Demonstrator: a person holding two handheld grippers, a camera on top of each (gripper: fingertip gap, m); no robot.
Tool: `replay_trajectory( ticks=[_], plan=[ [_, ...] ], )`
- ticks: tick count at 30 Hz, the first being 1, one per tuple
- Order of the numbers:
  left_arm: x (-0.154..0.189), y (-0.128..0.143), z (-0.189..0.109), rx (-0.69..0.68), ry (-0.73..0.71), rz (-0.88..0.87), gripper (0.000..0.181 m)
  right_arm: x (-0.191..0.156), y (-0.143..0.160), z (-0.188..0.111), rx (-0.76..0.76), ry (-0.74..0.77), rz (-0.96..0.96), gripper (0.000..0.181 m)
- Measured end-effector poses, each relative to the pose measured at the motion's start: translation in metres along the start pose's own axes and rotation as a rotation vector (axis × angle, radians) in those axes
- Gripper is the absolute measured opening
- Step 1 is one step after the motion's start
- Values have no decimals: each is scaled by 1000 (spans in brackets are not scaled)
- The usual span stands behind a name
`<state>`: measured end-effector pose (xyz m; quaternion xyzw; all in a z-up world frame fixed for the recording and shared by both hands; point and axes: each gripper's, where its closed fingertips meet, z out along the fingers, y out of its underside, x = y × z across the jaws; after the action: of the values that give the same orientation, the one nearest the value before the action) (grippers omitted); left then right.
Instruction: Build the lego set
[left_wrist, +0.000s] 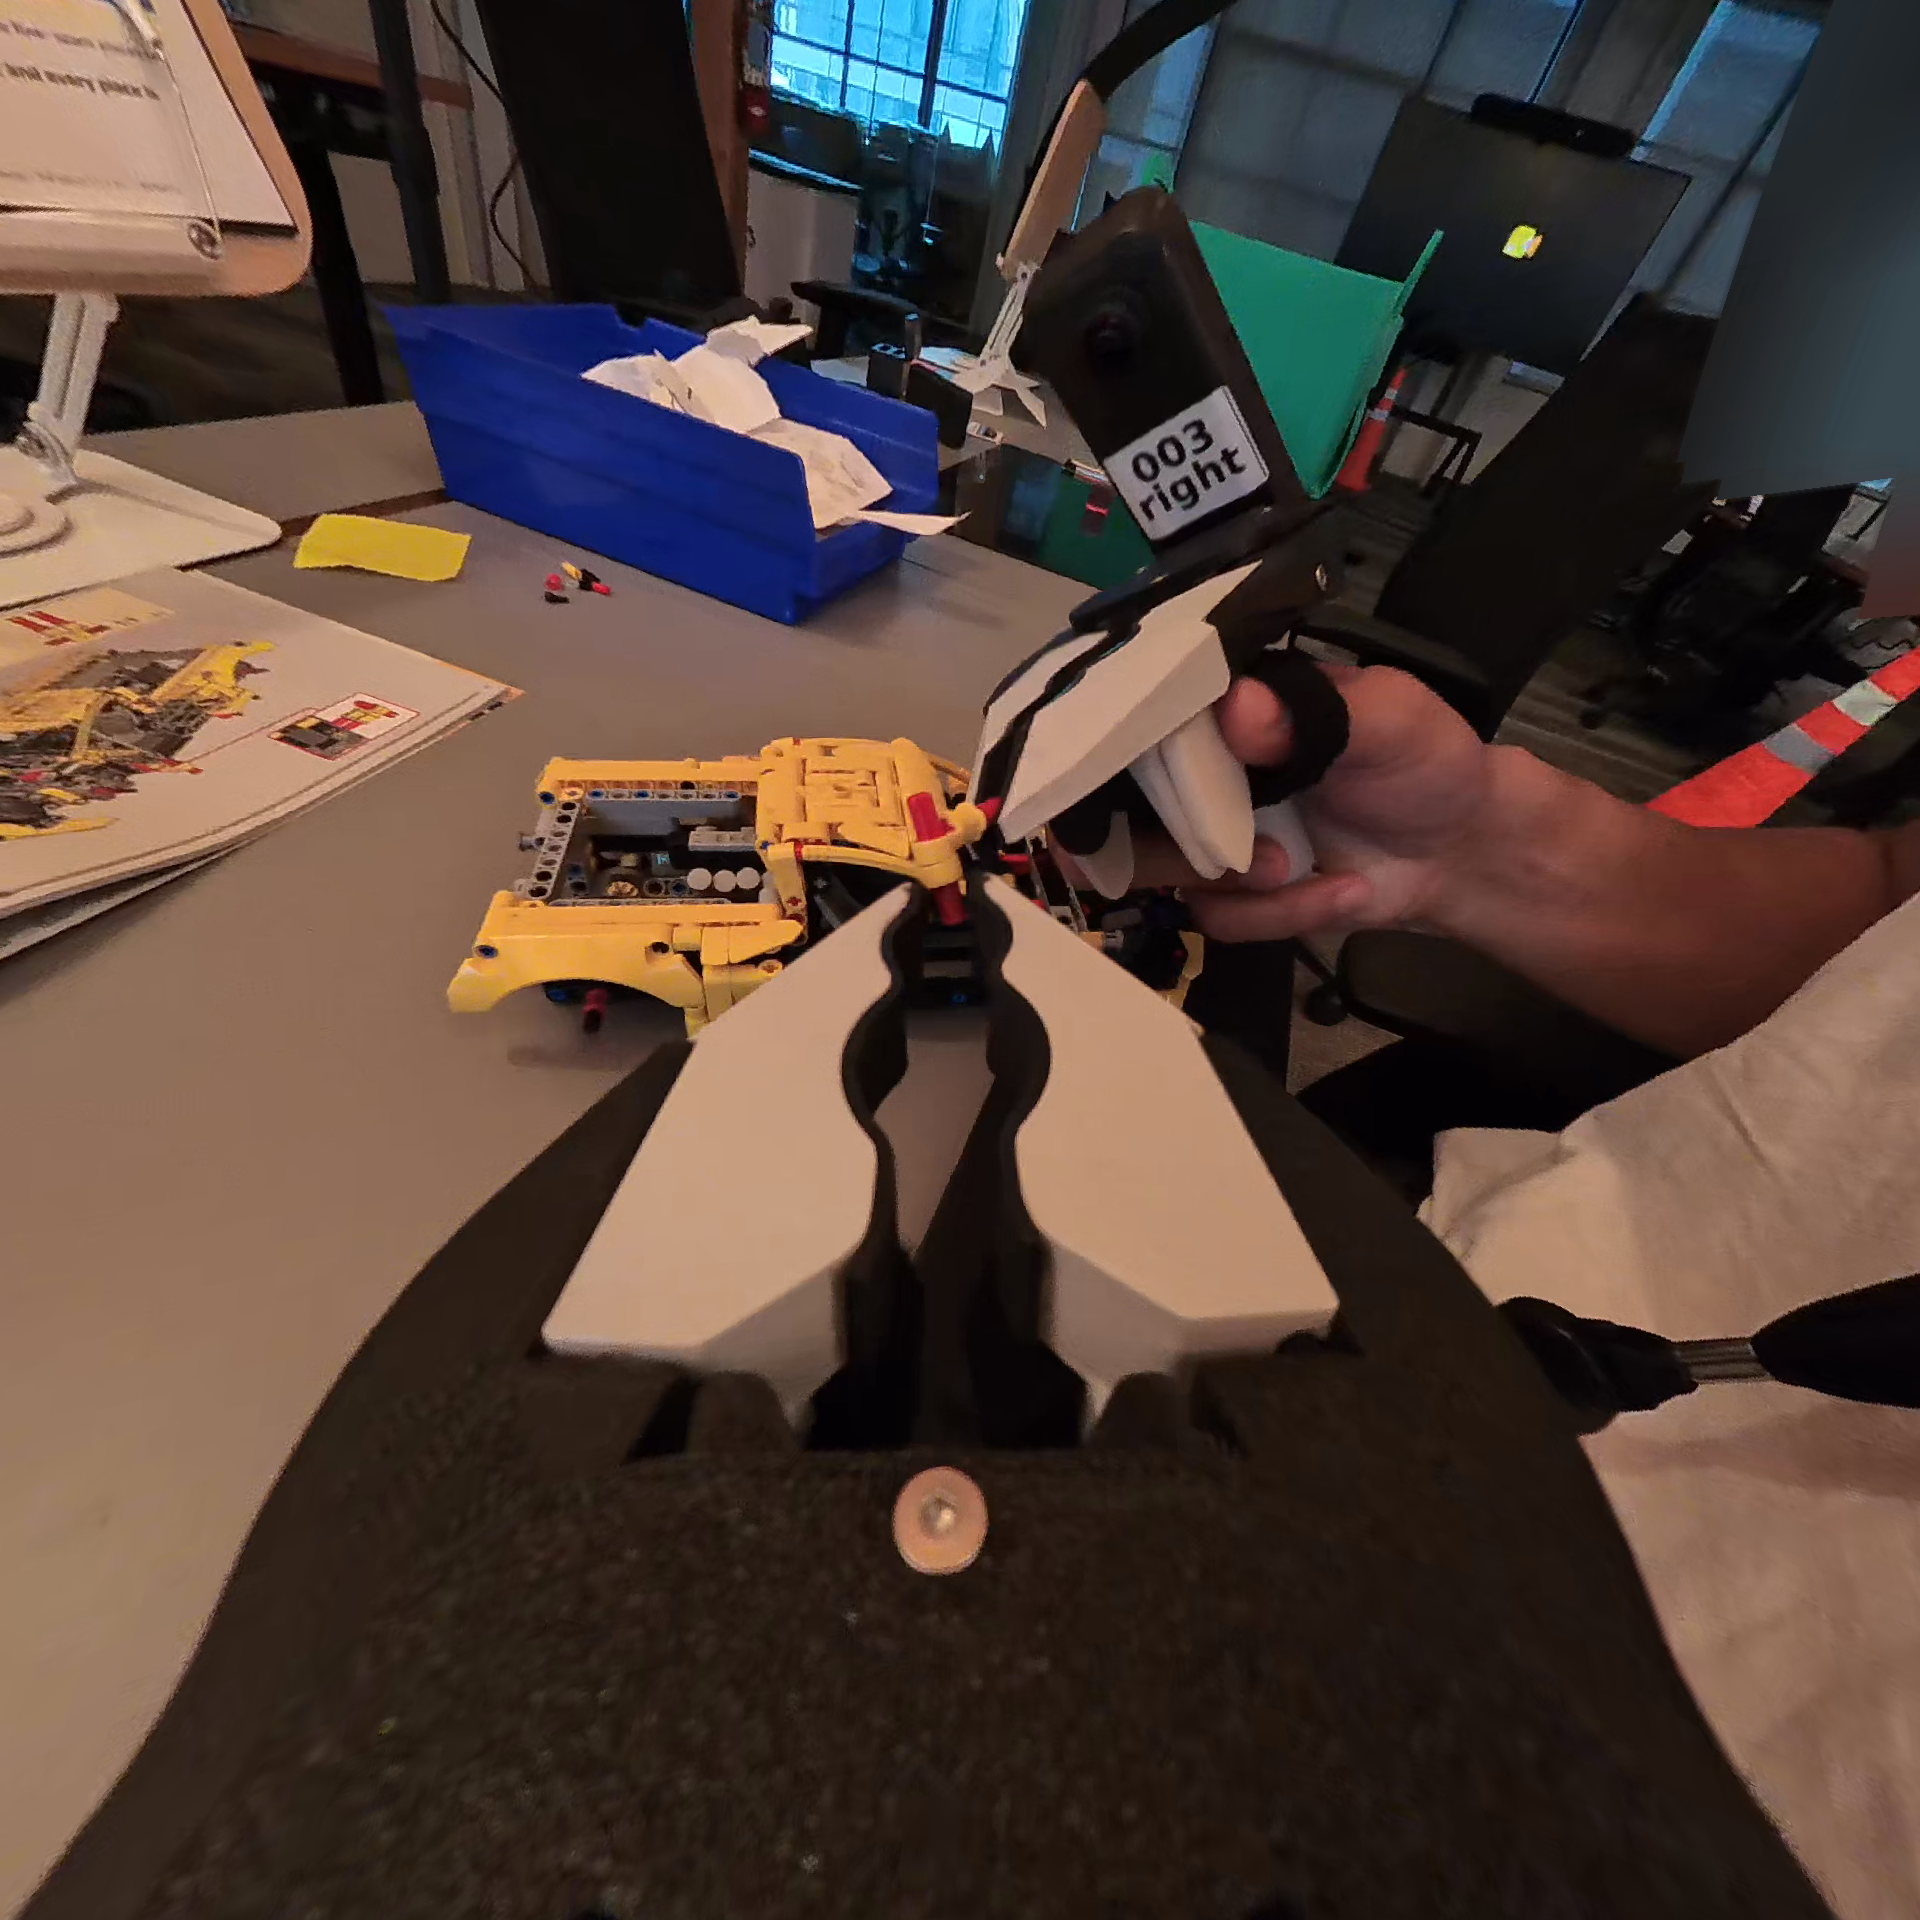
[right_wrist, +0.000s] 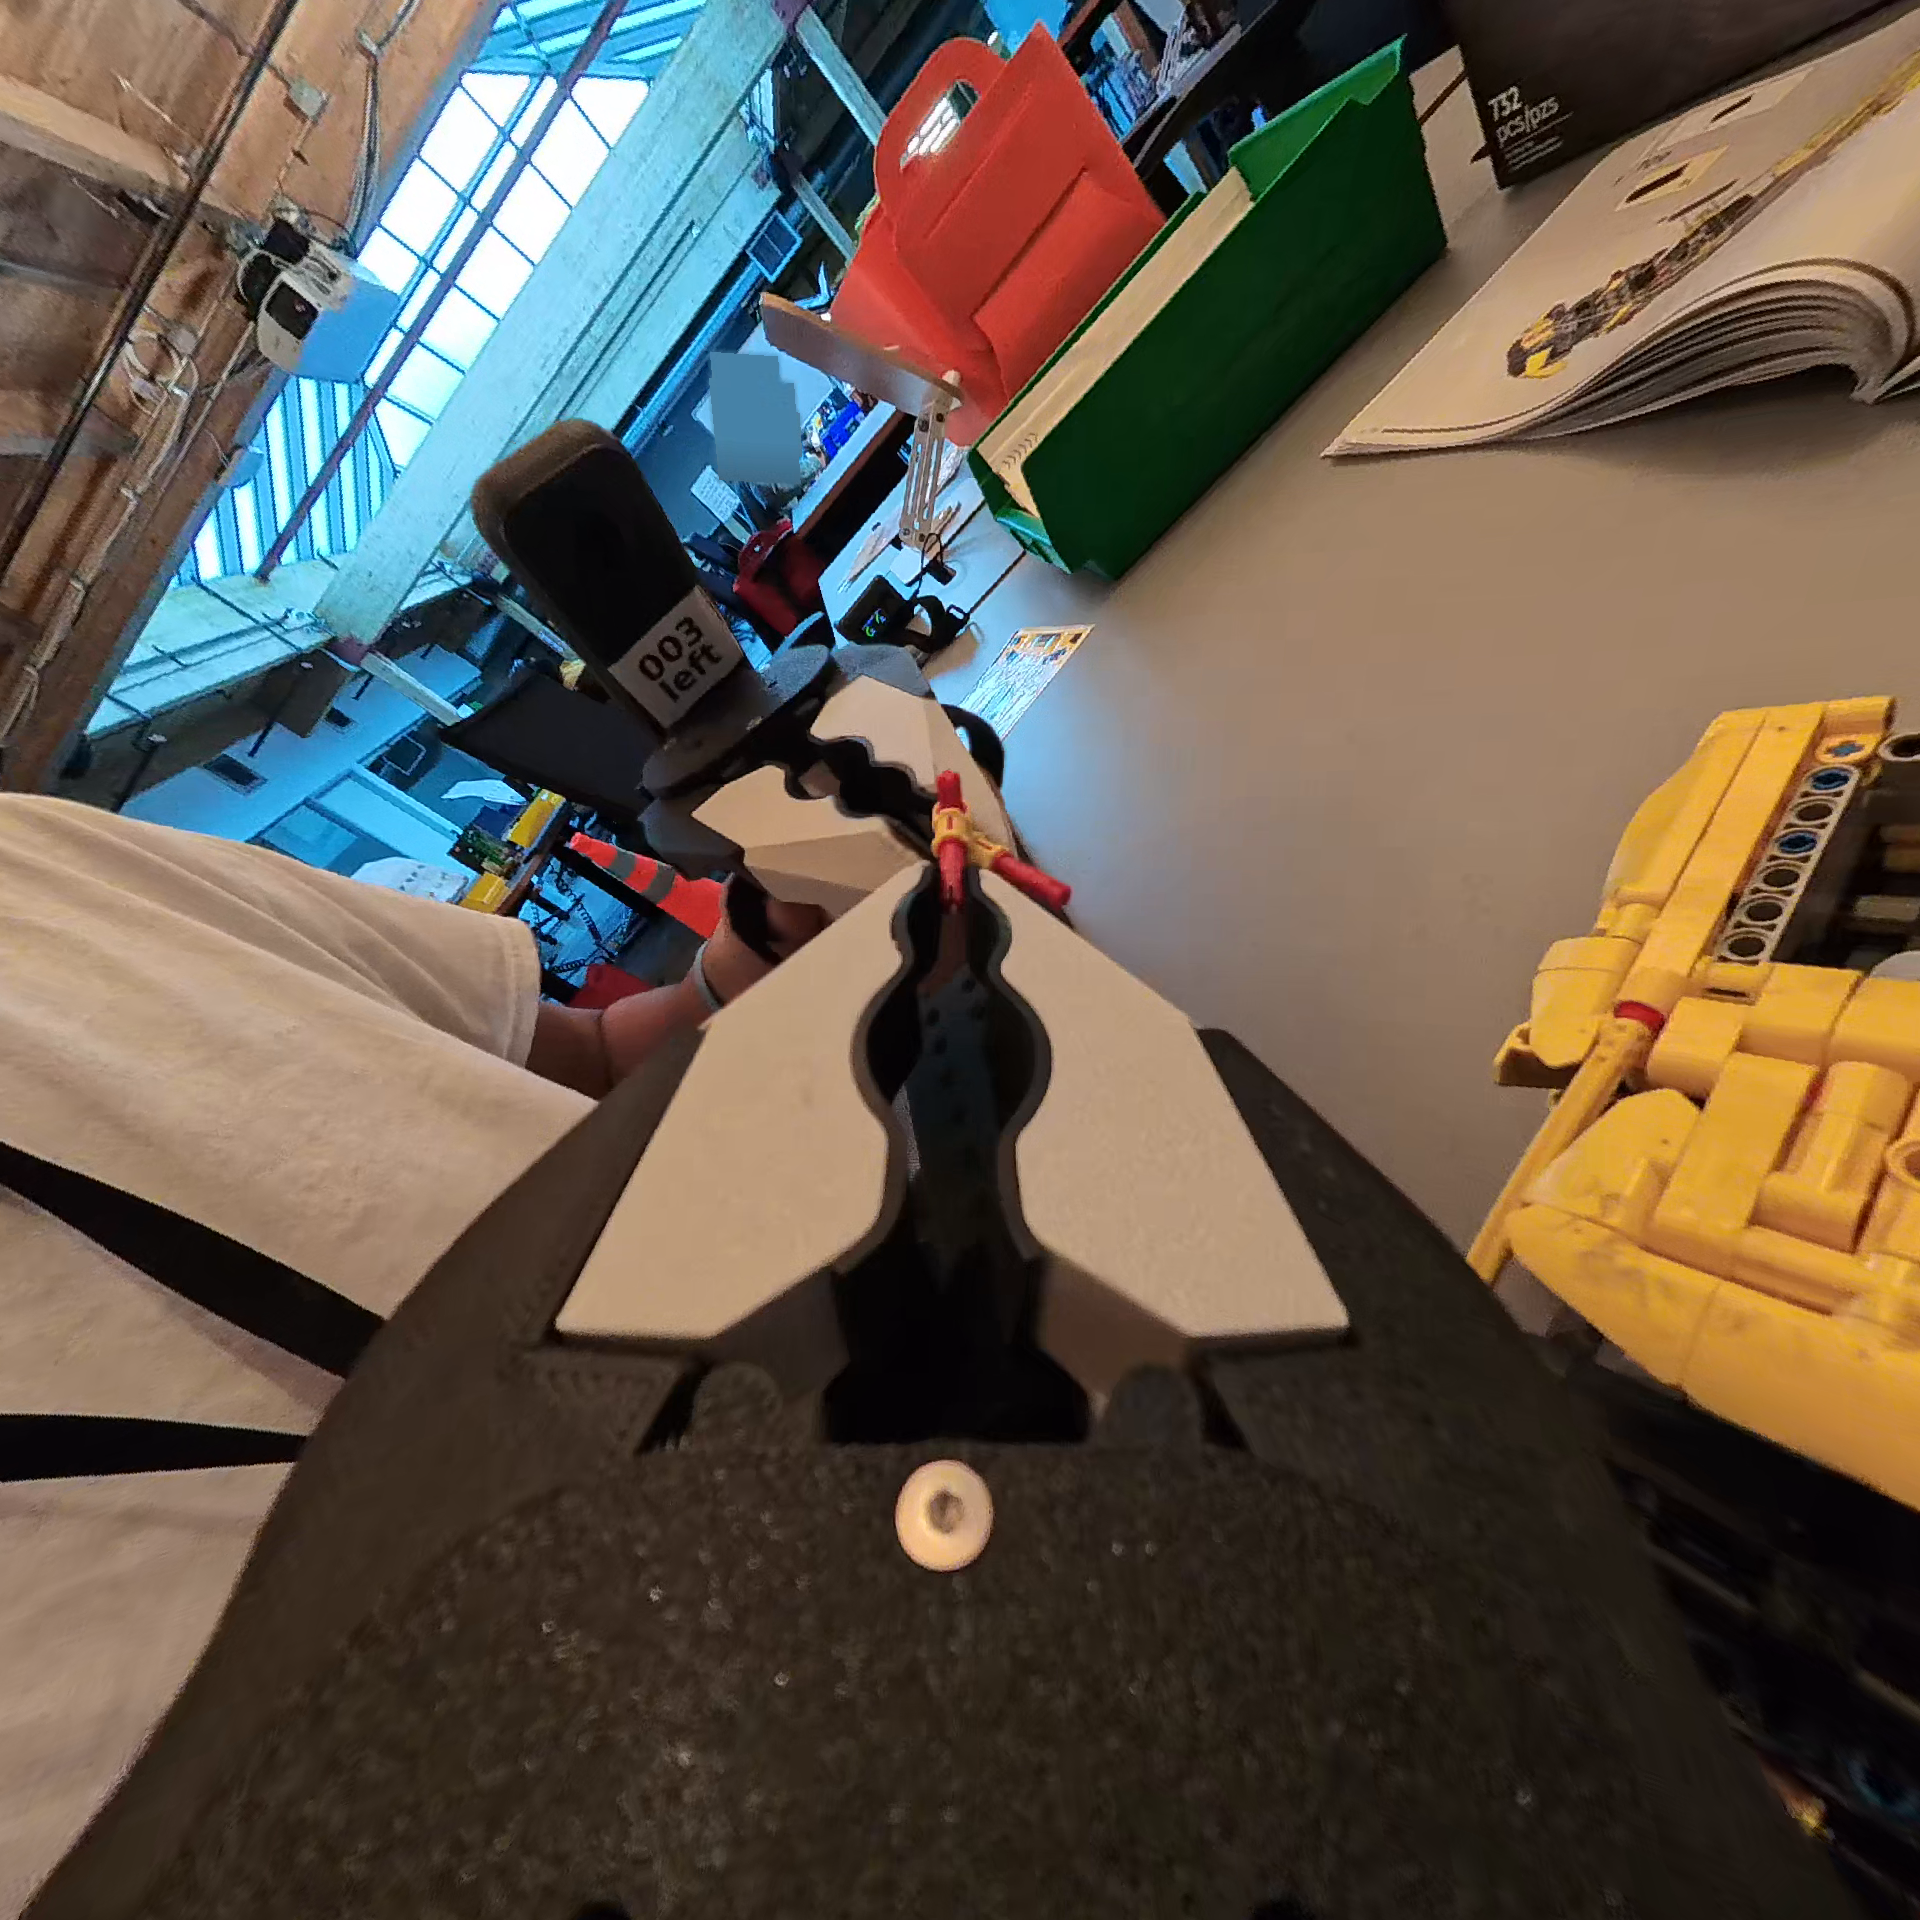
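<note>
A small yellow connector with red pins (left_wrist: 951, 826) is held in the air between both grippers, just in front of the yellow car model (left_wrist: 665, 862) on the grey table (left_wrist: 260, 1091). My left gripper (left_wrist: 948, 899) is shut on one of its red pins from below. My right gripper (left_wrist: 985, 819), held by a hand, comes in from the upper right and is shut on the piece's other end. In the right wrist view my right gripper (right_wrist: 948, 883) grips the same piece (right_wrist: 961, 842), with the left gripper (right_wrist: 928, 821) facing it and the model (right_wrist: 1714, 1091) at the right.
An open instruction booklet (left_wrist: 208, 717) lies at the left, with a yellow scrap (left_wrist: 379, 548) and a few loose small parts (left_wrist: 577, 584) behind the model. A blue bin (left_wrist: 665, 468) with crumpled paper stands at the back. A green bin (right_wrist: 1226, 343) and a red carton (right_wrist: 997, 229) stand farther off. Less than 4 cm separates the two grippers' tips.
</note>
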<state>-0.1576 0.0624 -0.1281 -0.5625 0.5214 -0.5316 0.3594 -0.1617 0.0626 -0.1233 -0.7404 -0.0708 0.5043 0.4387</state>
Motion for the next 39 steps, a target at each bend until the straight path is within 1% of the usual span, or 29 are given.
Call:
replay_trajectory(
  ticks=[3,7,11,13,14,17,21,22,24,25,27,28,29,30,32,34,37,39],
  plan=[
    [3,2,0,-6,36,-21,9,1,2,-1,-28,8,-16,2],
    [13,3,0,5,175,-152,23,2,5,-4,-71,3,-35,2],
    [23,-4,-4,71,357,-340,22,-7,7,-7,-106,-59,-29,2],
    [25,-5,-5,93,415,-387,20,-10,10,-8,-130,-80,-37,2],
    [26,-5,-6,100,429,-393,15,-13,11,-9,-142,-98,-41,2],
    [26,-5,-6,101,435,-384,9,-18,15,-10,-182,-102,-75,2],
    [27,-6,-6,111,425,-357,8,-19,23,-10,-252,-75,-128,2],
    [27,-6,-6,117,419,-345,7,-19,21,-10,-253,-63,-155,2],
    [26,-10,-7,139,425,-365,6,-21,13,-11,-206,-26,-275,3],
    [24,-11,-8,153,428,-391,6,-21,8,-12,-173,10,-347,5],
    [21,-13,-10,168,439,-432,5,-17,0,-14,-131,105,-502,19],
    [21,-12,-10,171,444,-438,5,-13,-2,-15,-117,147,-553,25],
    [21,-11,-10,171,443,-435,5,-12,-2,-14,-114,158,-571,28],
    [21,-10,-10,169,444,-426,5,-15,2,-12,-126,126,-558,29],
    [24,-9,-10,160,442,-394,5,-17,8,-10,-156,65,-452,29],
    [28,-8,-12,149,444,-345,5,-15,8,-8,-160,37,-371,35],
    [35,-8,-16,135,466,-285,5,-23,2,-10,-119,-30,-374,40],
    [41,-6,-19,99,493,-243,5,-30,9,-9,-155,-70,-461,52]
  ],
)
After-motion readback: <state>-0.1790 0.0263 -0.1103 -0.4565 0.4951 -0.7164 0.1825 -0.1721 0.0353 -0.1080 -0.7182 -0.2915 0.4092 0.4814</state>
